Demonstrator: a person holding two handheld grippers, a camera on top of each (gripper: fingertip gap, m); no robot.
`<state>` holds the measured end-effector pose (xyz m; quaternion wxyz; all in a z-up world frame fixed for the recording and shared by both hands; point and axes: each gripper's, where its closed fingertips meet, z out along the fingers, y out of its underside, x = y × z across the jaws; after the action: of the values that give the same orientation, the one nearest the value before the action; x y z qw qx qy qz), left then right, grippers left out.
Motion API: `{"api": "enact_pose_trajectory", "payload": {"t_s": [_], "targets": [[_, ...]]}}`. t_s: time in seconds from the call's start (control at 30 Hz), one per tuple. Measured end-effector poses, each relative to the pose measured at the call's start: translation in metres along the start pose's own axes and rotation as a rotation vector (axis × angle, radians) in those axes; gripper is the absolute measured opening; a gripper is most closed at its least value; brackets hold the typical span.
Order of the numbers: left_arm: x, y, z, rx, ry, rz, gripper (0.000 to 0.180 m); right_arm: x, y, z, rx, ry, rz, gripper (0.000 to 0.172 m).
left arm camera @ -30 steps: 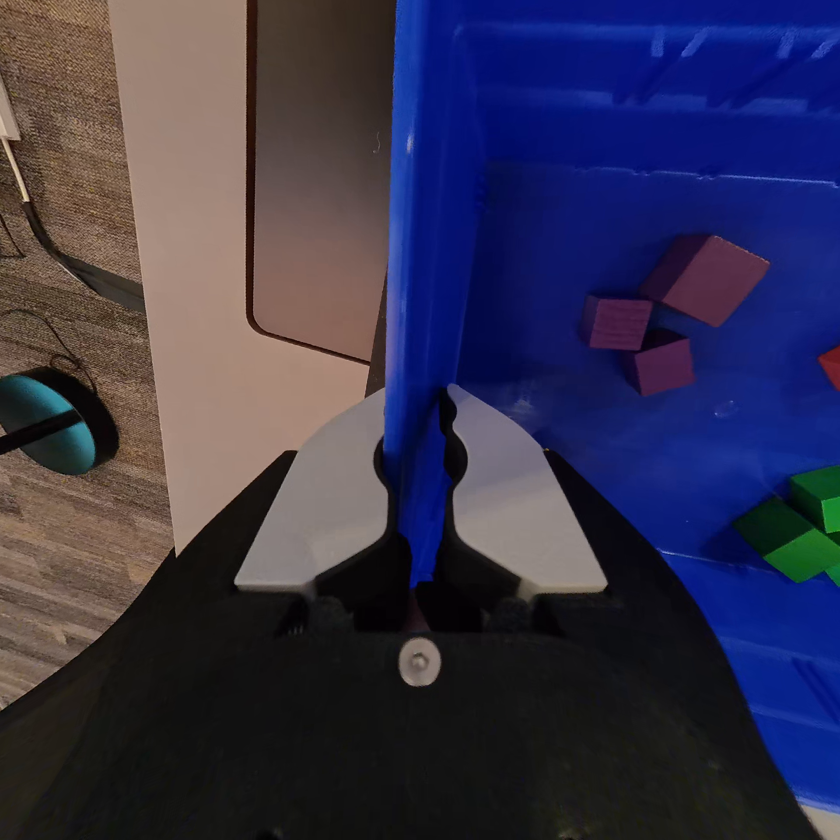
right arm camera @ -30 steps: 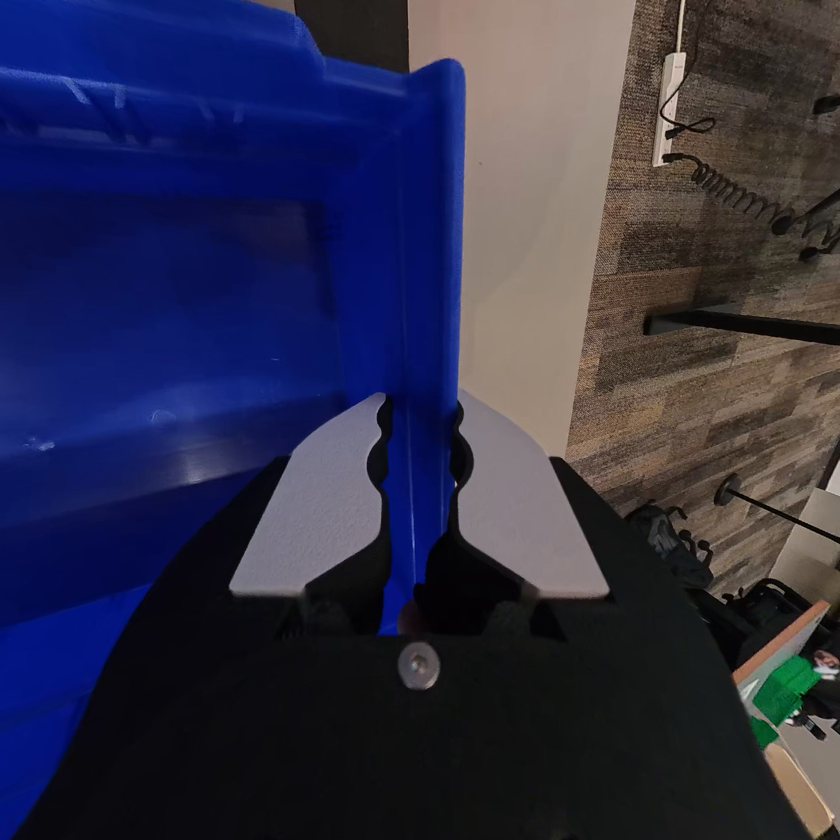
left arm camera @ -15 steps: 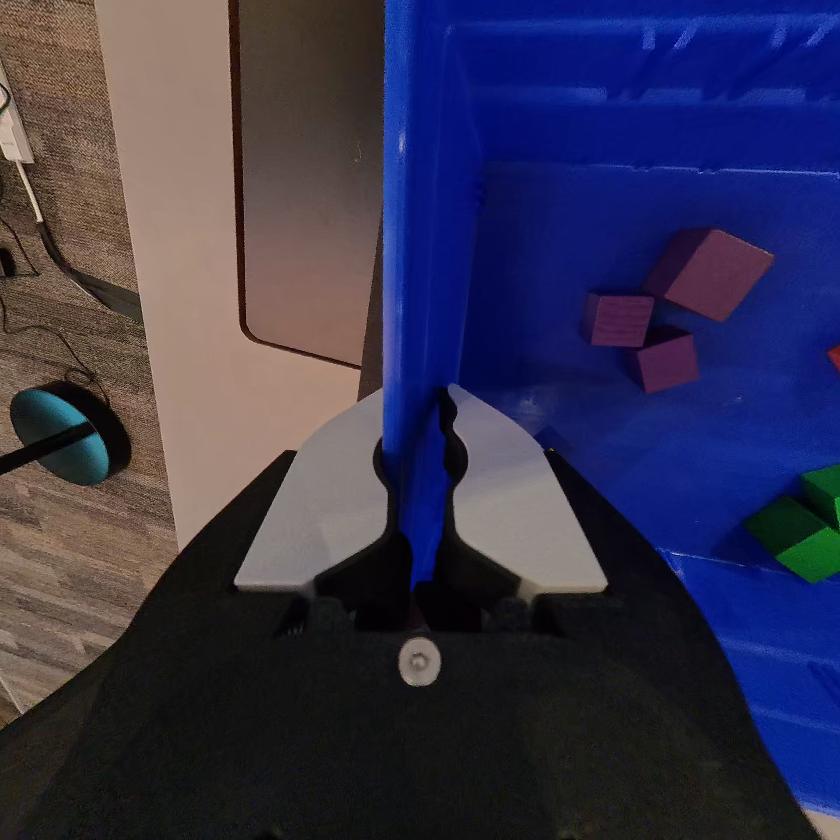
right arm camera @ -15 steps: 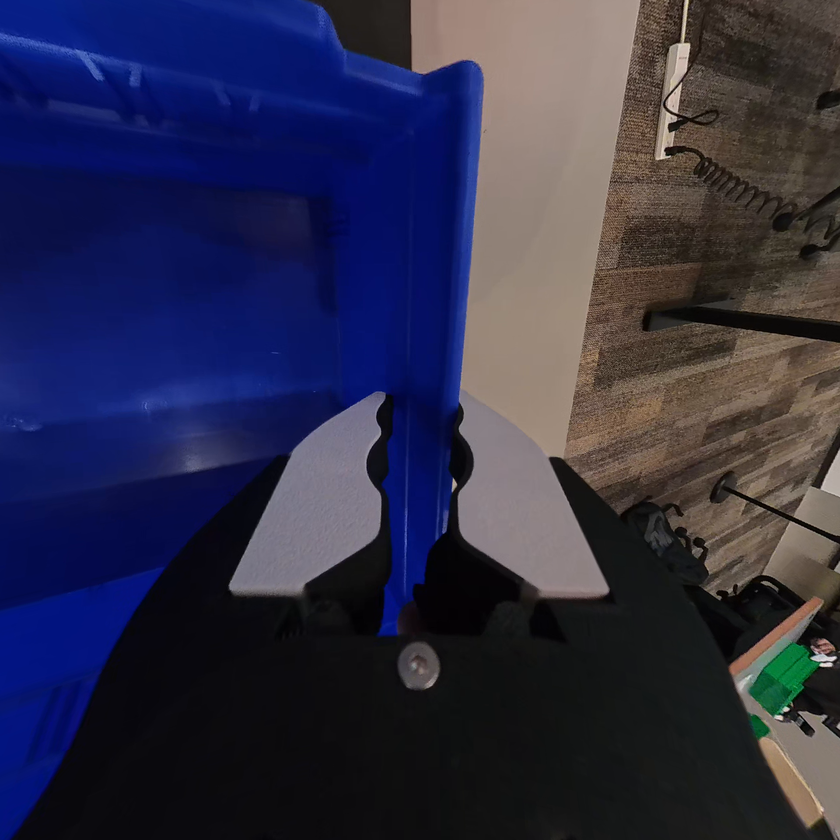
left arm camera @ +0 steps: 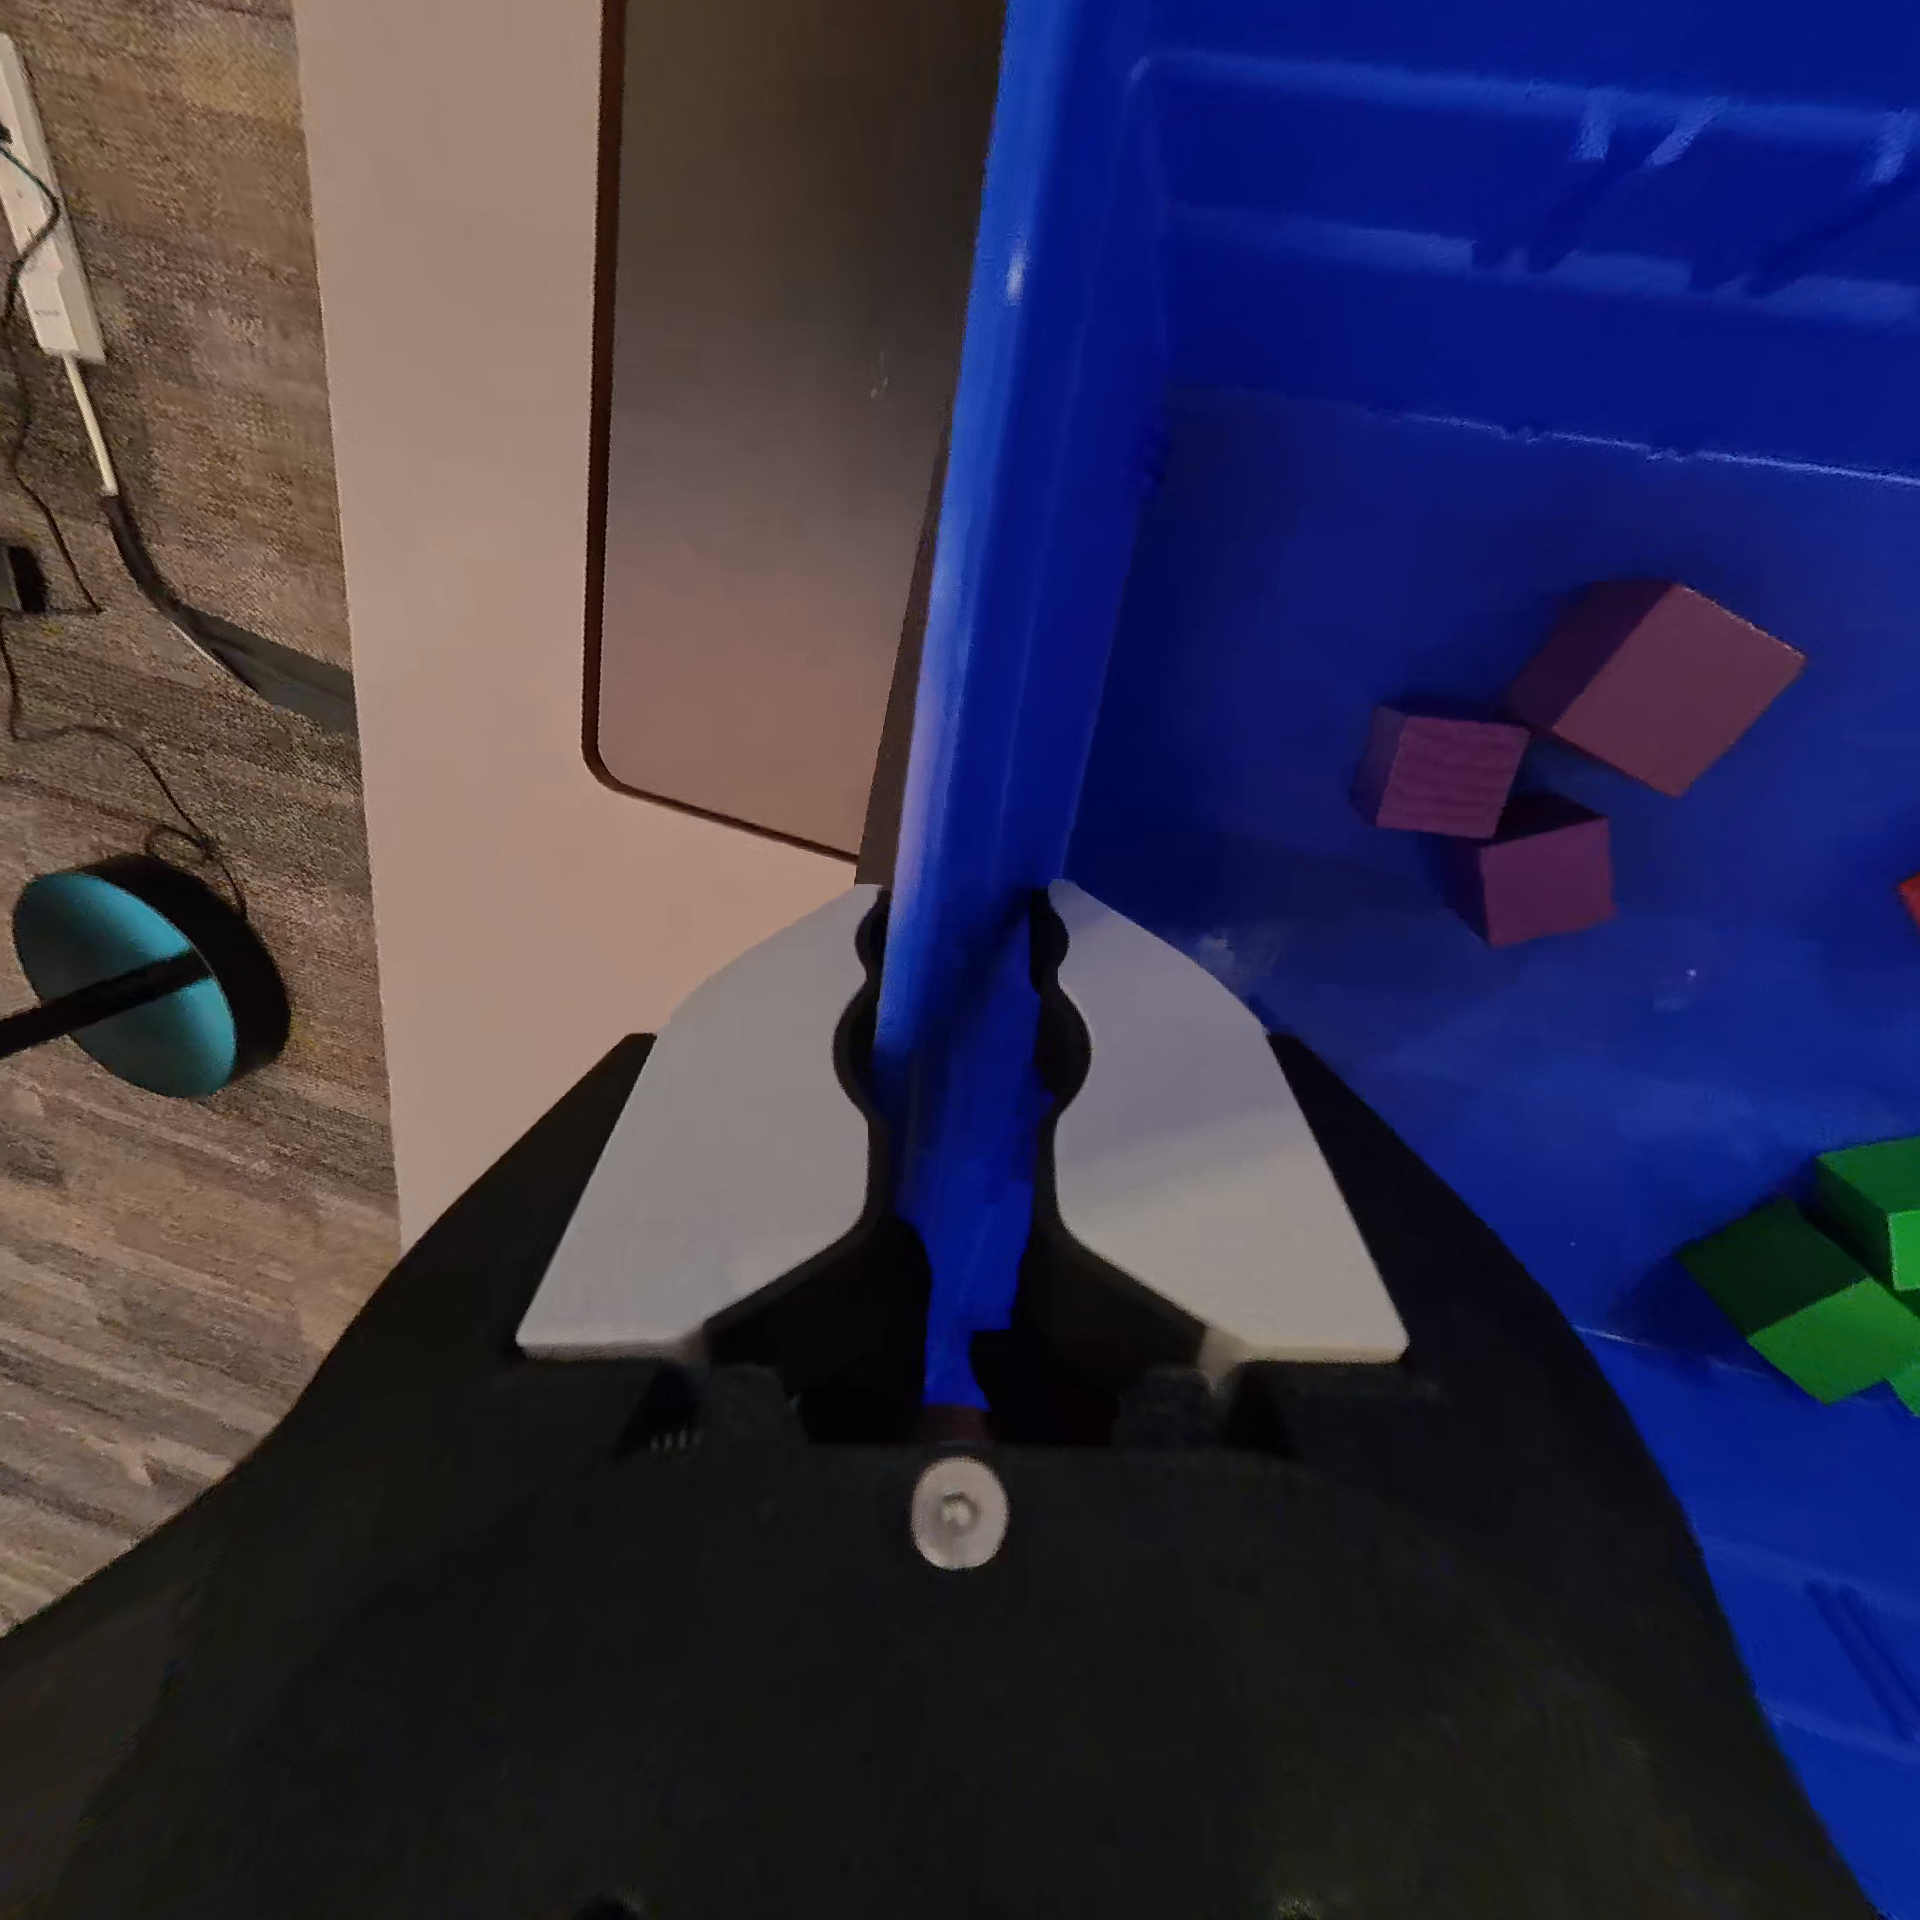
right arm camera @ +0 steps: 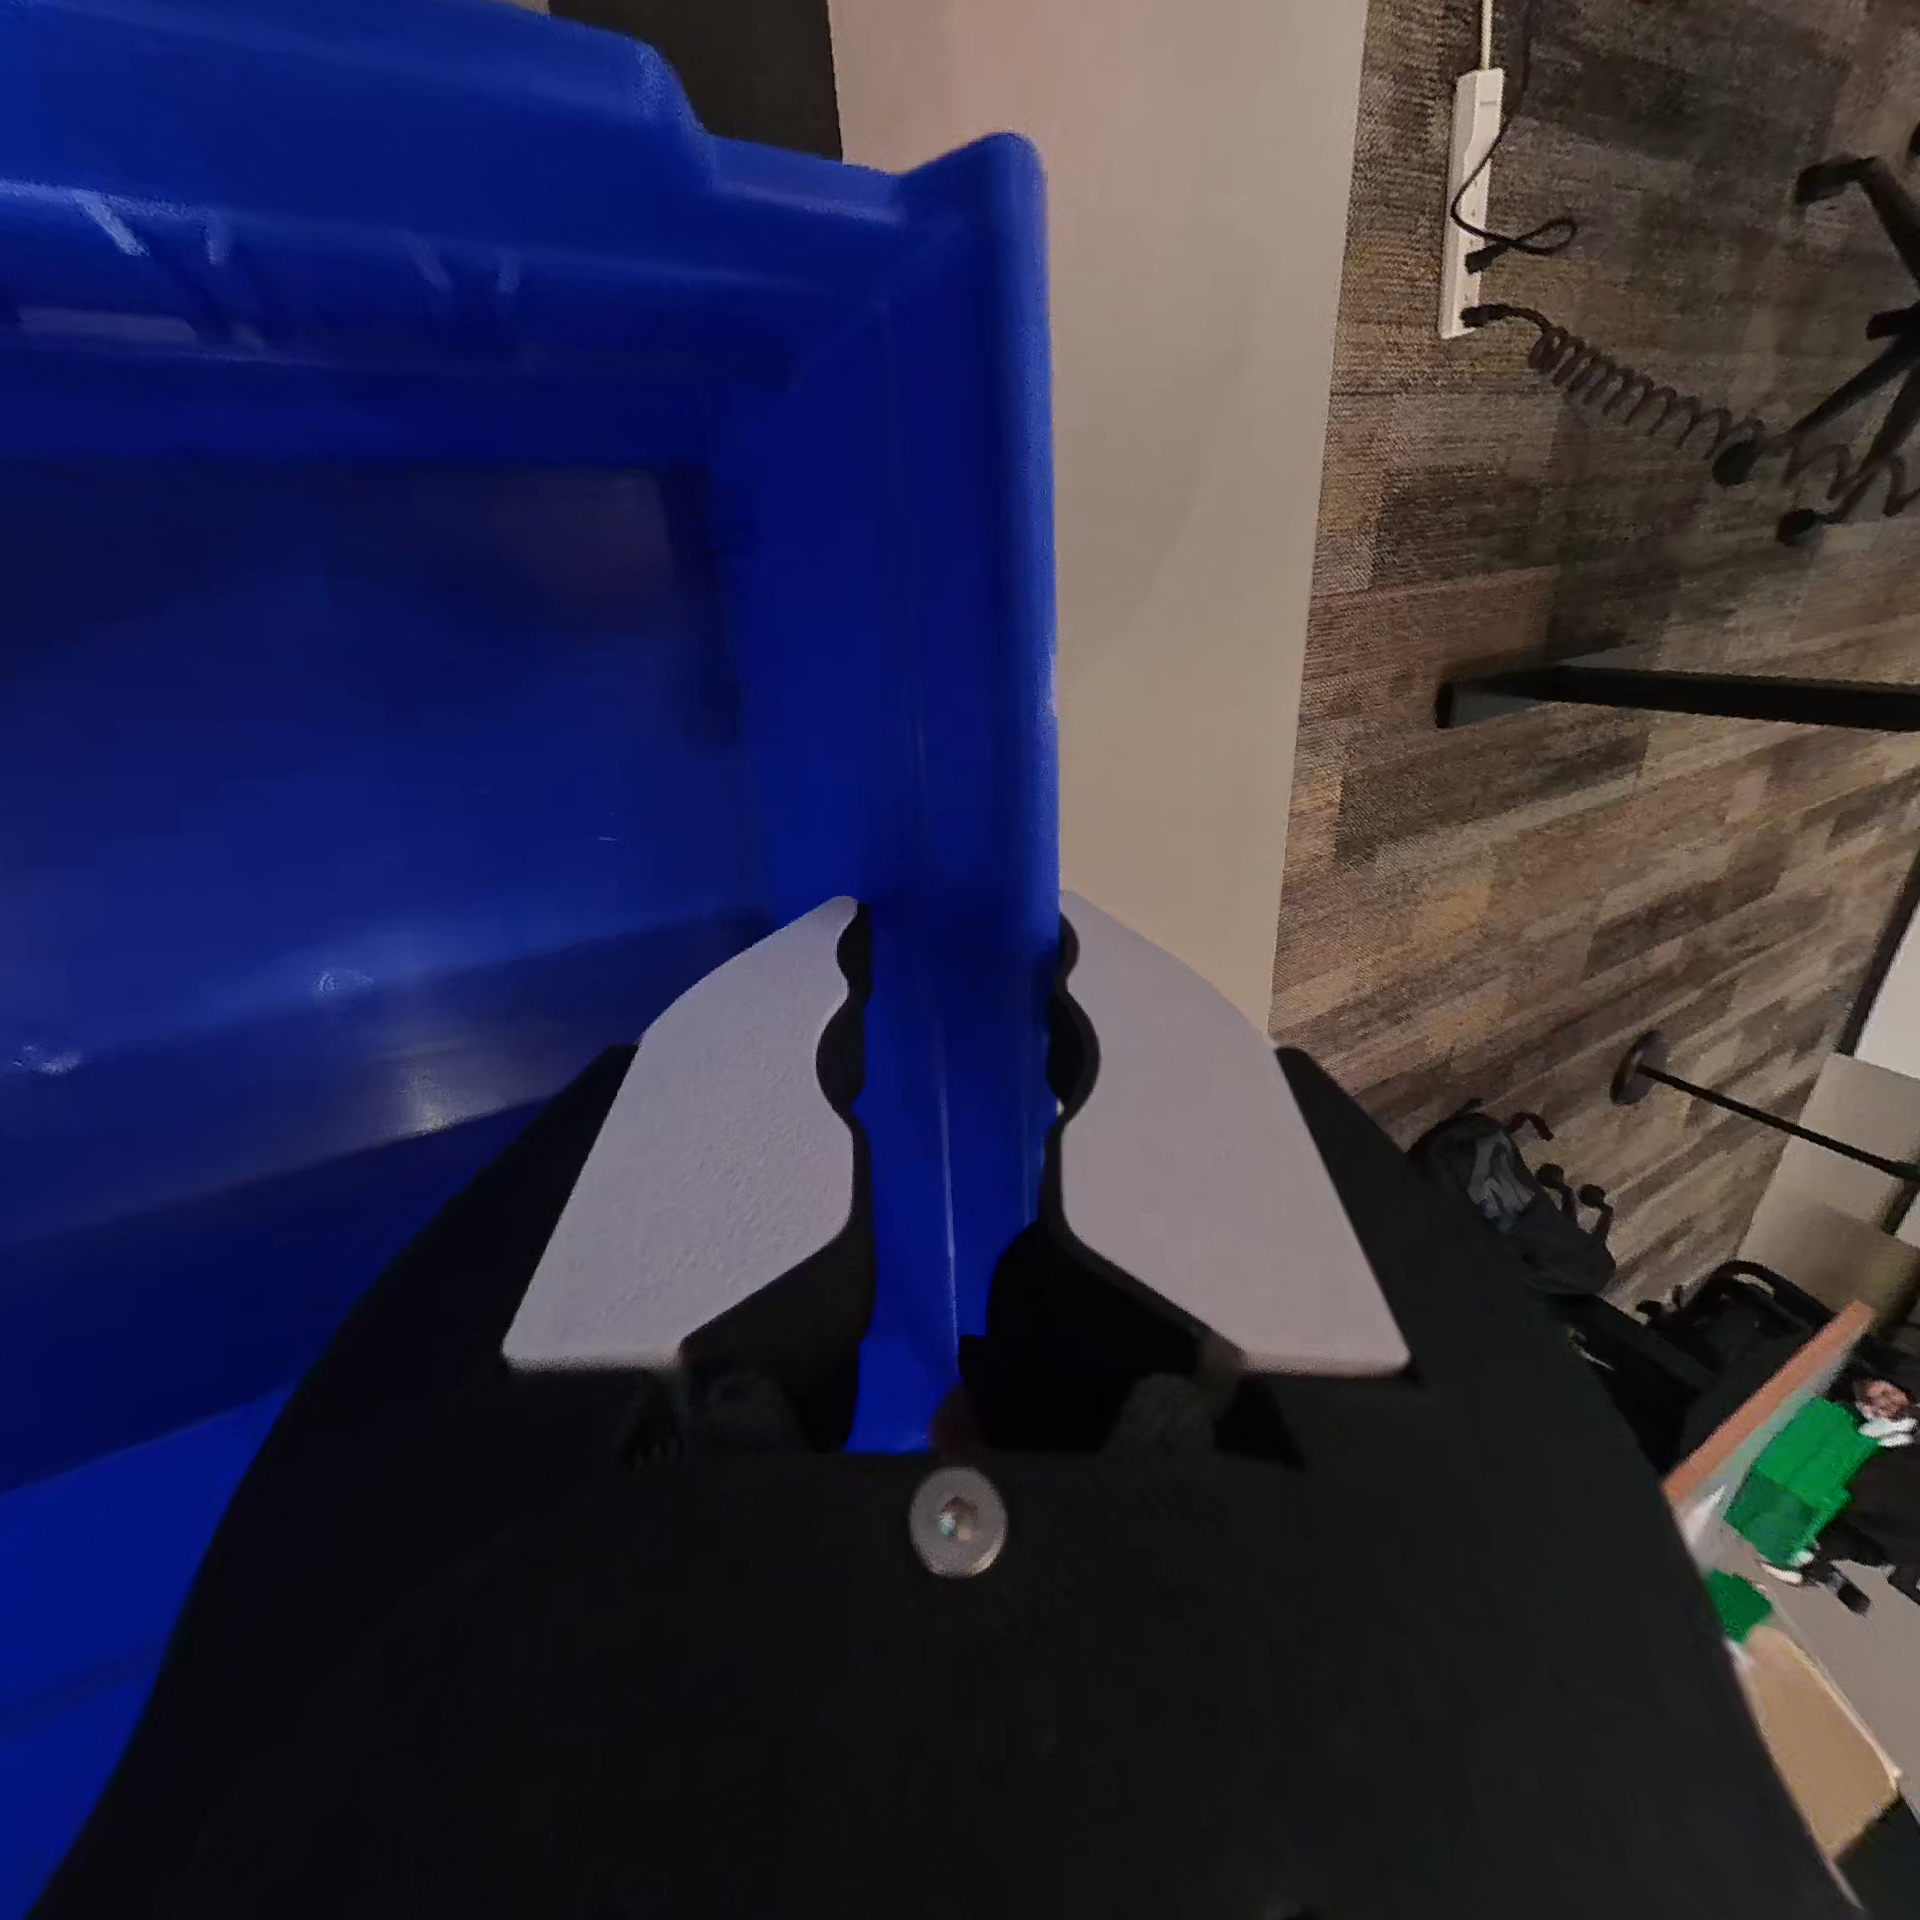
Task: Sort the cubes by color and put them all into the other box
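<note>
My left gripper (left arm camera: 961,914) is shut on the left wall of a blue box (left arm camera: 1039,436), one finger outside and one inside. My right gripper (right arm camera: 961,925) is shut on the right wall of the same blue box (right arm camera: 966,499). Inside, in the left wrist view, three purple cubes (left arm camera: 1652,701) lie together at mid-right. Green cubes (left arm camera: 1818,1309) lie at the lower right. The edge of a red cube (left arm camera: 1910,894) shows at the right border. The right wrist view shows only bare box interior (right arm camera: 364,727).
The box stands over a pale table (left arm camera: 468,727) with a grey inset panel (left arm camera: 769,416). Carpet floor lies beyond the table edges, with a teal round base (left arm camera: 125,977), a power strip and cables (right arm camera: 1475,187), and chair legs (right arm camera: 1849,166).
Both grippers stay shut on the box walls. The box and views have shifted slightly against the table and floor. The cubes inside have kept almost the same places.
</note>
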<state>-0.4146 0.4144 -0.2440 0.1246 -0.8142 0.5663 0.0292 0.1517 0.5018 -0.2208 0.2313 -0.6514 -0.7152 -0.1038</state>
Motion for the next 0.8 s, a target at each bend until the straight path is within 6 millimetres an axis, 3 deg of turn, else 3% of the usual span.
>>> {"api": "enact_pose_trajectory", "payload": {"t_s": [0.03, 0.1, 0.23, 0.37, 0.47, 0.57, 0.73, 0.8], "targets": [[0.000, 0.002, 0.002, -0.005, 0.001, -0.024, 0.028, 0.000, 0.000, 0.001, -0.004, 0.016, -0.002, 0.040], [0.000, 0.005, 0.003, -0.015, 0.009, -0.078, 0.032, -0.001, -0.003, 0.000, 0.014, 0.027, 0.040, 0.056], [-0.012, 0.000, -0.012, 0.093, -0.086, -0.116, 0.042, 0.011, -0.011, -0.019, 0.105, 0.125, 0.103, 0.066], [-0.020, -0.002, -0.043, 0.232, -0.186, -0.189, 0.038, 0.014, -0.012, -0.046, 0.140, 0.192, 0.138, 0.064], [-0.023, -0.003, -0.081, 0.371, -0.302, -0.237, 0.026, 0.013, -0.012, -0.070, 0.174, 0.244, 0.171, 0.058], [-0.011, -0.013, -0.129, 0.592, -0.359, -0.293, 0.009, 0.011, -0.013, -0.097, 0.227, 0.298, 0.232, 0.057], [0.031, -0.030, -0.213, 0.913, -0.416, -0.356, 0.009, 0.003, -0.020, -0.151, 0.335, 0.391, 0.321, 0.051], [0.053, -0.037, -0.235, 0.975, -0.425, -0.369, 0.010, -0.007, -0.027, -0.171, 0.380, 0.413, 0.343, 0.052]]}}
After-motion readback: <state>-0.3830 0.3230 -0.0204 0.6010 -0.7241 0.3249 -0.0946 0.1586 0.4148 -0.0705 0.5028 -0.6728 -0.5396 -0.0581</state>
